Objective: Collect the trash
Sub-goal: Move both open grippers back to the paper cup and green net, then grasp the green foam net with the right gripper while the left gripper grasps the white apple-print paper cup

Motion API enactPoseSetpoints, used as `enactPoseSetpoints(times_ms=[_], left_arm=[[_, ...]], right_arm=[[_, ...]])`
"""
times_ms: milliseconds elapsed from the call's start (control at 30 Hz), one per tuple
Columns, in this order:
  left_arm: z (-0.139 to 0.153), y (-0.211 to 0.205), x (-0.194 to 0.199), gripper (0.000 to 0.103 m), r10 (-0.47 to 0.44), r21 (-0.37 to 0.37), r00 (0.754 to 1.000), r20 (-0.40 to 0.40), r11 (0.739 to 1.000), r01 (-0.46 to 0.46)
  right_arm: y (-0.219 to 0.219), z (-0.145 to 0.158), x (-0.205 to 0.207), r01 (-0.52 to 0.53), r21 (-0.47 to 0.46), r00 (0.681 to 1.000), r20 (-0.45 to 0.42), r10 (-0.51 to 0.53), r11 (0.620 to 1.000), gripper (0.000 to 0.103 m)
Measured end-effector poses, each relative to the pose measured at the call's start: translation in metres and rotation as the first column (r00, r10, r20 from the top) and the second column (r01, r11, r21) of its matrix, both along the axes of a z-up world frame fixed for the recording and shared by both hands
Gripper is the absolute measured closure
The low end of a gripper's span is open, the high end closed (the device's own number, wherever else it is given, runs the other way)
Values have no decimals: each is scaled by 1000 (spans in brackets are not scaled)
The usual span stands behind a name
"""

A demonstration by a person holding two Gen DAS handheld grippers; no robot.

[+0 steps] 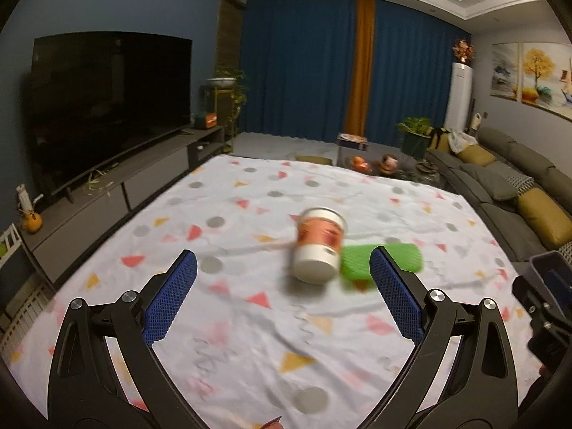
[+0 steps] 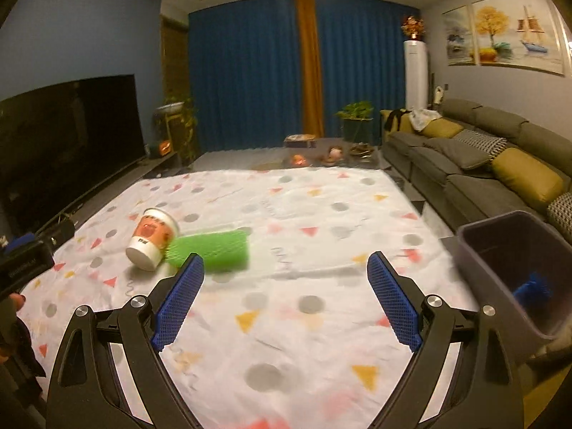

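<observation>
A white paper cup with an orange print (image 1: 319, 246) lies on its side on the patterned tablecloth (image 1: 250, 321), touching a green foam net sleeve (image 1: 386, 262) to its right. My left gripper (image 1: 283, 261) is open and empty, just short of the cup. In the right wrist view the cup (image 2: 152, 237) and green sleeve (image 2: 214, 250) lie at the left. My right gripper (image 2: 286, 264) is open and empty above the cloth (image 2: 304, 321), right of the sleeve. A dark grey bin (image 2: 500, 261) at the right holds a blue item (image 2: 532, 287).
A TV (image 1: 107, 107) on a low cabinet stands left. A grey sofa with yellow cushions (image 2: 482, 164) runs along the right. A coffee table with fruit (image 2: 321, 155) stands beyond the table's far edge. The left gripper's body (image 2: 21, 261) shows at the right view's left edge.
</observation>
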State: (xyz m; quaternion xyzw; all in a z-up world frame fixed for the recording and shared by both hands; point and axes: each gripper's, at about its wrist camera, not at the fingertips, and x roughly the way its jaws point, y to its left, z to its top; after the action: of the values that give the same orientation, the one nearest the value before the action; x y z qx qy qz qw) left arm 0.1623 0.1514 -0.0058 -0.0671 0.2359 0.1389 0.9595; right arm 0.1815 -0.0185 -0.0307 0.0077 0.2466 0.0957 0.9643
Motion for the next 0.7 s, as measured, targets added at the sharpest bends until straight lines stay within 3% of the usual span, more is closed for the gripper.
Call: enactPoseSetpoints(times_ms=[233,633,700], left_arm=[[-8,13,25,7,-7,-17,1000,13,1000,7],[-30,26,60,7,-9,-54,1000,-16,998,8],[-32,27,63,7,-16,-57,1000,-19,998,15]], right_arm=[[41,-20,45,-31,-26,997,-67,29,999,14],[66,-54,117,-44,-38,976,-213,35,998,14],[66,-60,125,-48,-29,970,-239,40,998,19]])
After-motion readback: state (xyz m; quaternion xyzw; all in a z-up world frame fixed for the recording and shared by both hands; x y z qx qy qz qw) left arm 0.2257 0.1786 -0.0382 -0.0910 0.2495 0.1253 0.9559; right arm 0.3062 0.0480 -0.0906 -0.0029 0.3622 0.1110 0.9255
